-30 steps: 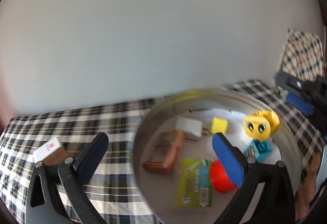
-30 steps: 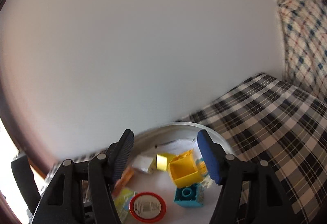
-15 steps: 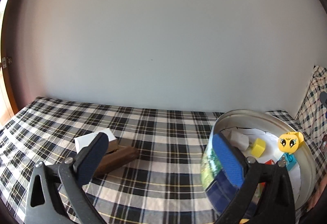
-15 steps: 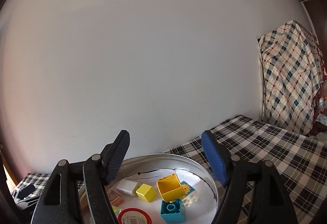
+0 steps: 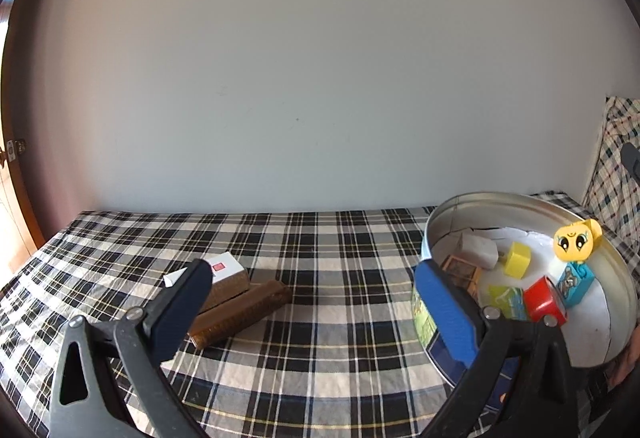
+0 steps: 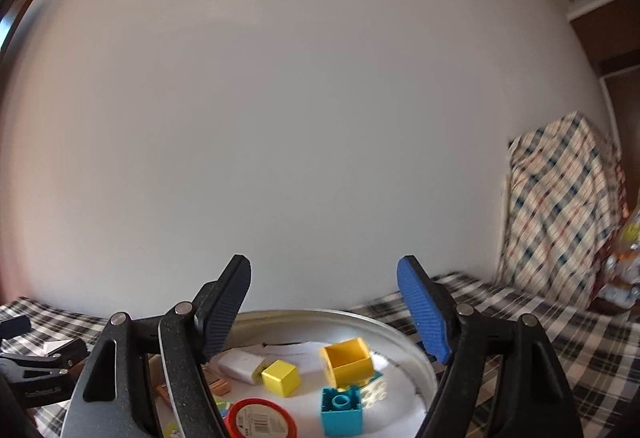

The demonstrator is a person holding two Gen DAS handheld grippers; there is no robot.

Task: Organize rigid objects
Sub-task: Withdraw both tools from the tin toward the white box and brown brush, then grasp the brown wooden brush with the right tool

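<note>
Toys and small blocks lie in a round metal tin (image 5: 472, 198) on a bed with a black and white checked cloth (image 5: 320, 270). A plain white wall (image 5: 320, 78) stands behind the bed.

From the left wrist camera, going left to right: the left gripper (image 5: 308, 302) is spread wide, with nothing between its jaws. Peeking out behind its dark left finger, at about 9 o'clock from the middle of the picture, is a small box with a white top (image 5: 226, 267). Touching it on the right lies a long brown box (image 5: 240, 314). Both rest on the cloth, well apart from the tin. The tin sits at about 4 o'clock and tilts up toward the camera. Inside it, from left to right, are a white block (image 5: 478, 252), a yellow cube (image 5: 518, 259), a green card (image 5: 508, 301), a red lid (image 5: 545, 304) and a blue brick (image 5: 574, 284) with a yellow face block (image 5: 576, 245) on top.

From the right wrist camera, the right gripper (image 6: 324, 306) hangs over the tin, at 6 o'clock. Its jaws are spread and have just been opening wider, with nothing between them. A checked blanket (image 6: 560, 214) hangs at 3 o'clock.
</note>
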